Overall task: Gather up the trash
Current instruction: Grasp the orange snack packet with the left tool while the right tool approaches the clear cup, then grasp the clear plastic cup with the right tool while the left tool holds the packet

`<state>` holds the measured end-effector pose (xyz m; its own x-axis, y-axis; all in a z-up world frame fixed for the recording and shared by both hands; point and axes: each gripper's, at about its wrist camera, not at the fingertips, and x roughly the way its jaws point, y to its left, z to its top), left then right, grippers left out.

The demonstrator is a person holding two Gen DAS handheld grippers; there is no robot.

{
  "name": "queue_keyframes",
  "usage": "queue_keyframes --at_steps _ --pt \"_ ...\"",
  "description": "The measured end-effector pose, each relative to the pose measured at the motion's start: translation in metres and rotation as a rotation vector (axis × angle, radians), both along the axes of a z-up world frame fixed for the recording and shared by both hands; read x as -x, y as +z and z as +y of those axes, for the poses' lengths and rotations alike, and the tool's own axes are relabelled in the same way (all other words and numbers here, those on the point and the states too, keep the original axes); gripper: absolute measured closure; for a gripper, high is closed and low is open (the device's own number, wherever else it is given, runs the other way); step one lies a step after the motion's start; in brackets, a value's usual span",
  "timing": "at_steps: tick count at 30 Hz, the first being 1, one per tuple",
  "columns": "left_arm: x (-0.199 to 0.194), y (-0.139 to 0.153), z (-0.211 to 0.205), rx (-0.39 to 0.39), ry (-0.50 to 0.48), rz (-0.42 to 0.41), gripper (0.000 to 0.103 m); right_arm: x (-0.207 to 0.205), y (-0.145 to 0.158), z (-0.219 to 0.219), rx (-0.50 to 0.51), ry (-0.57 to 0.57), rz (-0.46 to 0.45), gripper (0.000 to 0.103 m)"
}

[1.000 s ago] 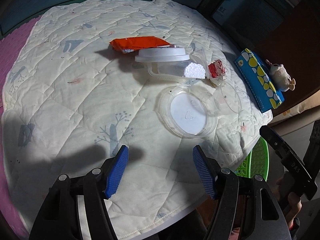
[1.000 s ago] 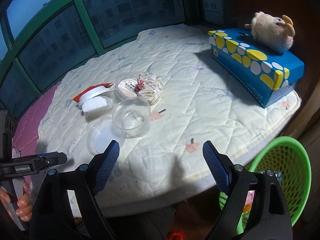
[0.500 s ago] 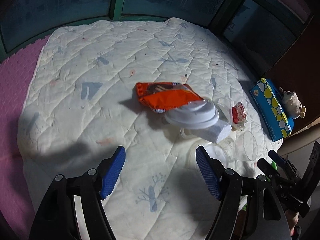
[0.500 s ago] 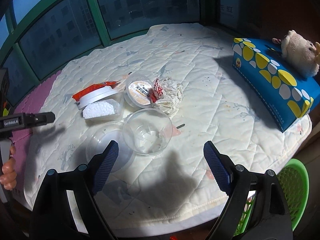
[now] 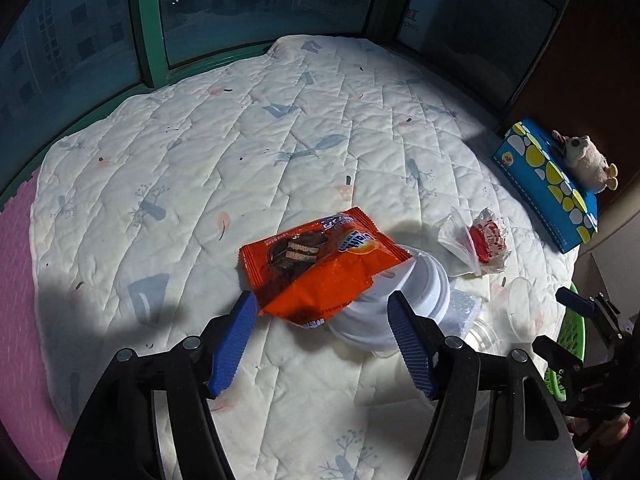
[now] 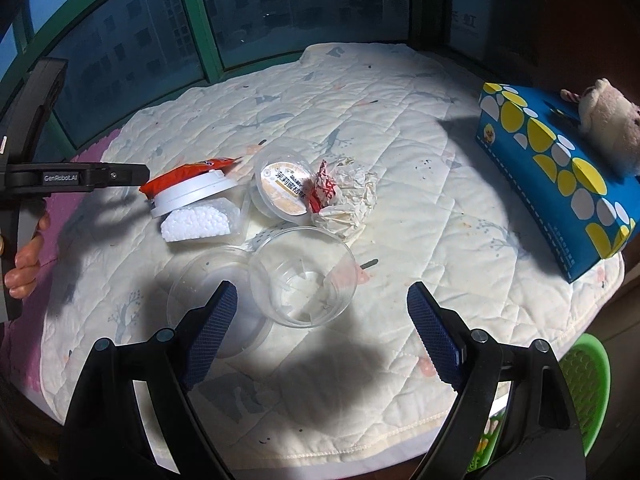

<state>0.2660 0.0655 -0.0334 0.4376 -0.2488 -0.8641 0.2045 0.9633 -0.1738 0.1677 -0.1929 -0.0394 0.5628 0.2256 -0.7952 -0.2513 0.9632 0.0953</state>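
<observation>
An orange snack wrapper [image 5: 316, 266] lies on the quilted table, its right end on a white round lid [image 5: 408, 300]. My left gripper [image 5: 322, 330] is open, its fingers either side of the wrapper's near end, not gripping it. In the right wrist view the wrapper [image 6: 184, 174] and lid [image 6: 192, 196] sit at left over a styrofoam block [image 6: 196, 224]. A clear plastic bowl [image 6: 304, 276] lies just ahead of my open, empty right gripper [image 6: 322, 328]. A yoghurt cup [image 6: 282, 190] and crumpled paper wrapper [image 6: 344, 200] lie behind it.
A green trash basket [image 6: 584, 384] stands below the table edge at right. A blue tissue box [image 6: 556, 188] with a plush toy [image 6: 612, 136] sits at the table's right. A clear flat lid [image 6: 204, 304] lies left of the bowl. Windows ring the far side.
My left gripper moved forward to the orange wrapper, which now lies between its fingers. My right gripper moved closer to the clear bowl. Both stayed open.
</observation>
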Motion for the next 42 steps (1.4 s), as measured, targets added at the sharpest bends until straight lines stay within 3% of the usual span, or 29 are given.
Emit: queue_keyframes --at_steps 12,21,31,42 --pt "-0.026 -0.023 -0.006 0.028 -0.185 0.046 0.039 -0.009 -0.004 0.005 -0.002 -0.001 0.024 0.017" --pt "-0.034 -0.029 -0.011 0.092 -0.277 0.074 0.061 -0.012 -0.007 0.009 0.004 -0.004 0.034 0.017" --pt "-0.032 -0.031 -0.009 0.114 -0.277 0.064 0.091 -0.014 -0.011 0.005 0.003 -0.021 0.036 0.017" --pt "-0.018 -0.01 0.0 0.15 -0.221 0.011 0.094 -0.017 -0.016 0.003 -0.014 -0.036 0.042 0.017"
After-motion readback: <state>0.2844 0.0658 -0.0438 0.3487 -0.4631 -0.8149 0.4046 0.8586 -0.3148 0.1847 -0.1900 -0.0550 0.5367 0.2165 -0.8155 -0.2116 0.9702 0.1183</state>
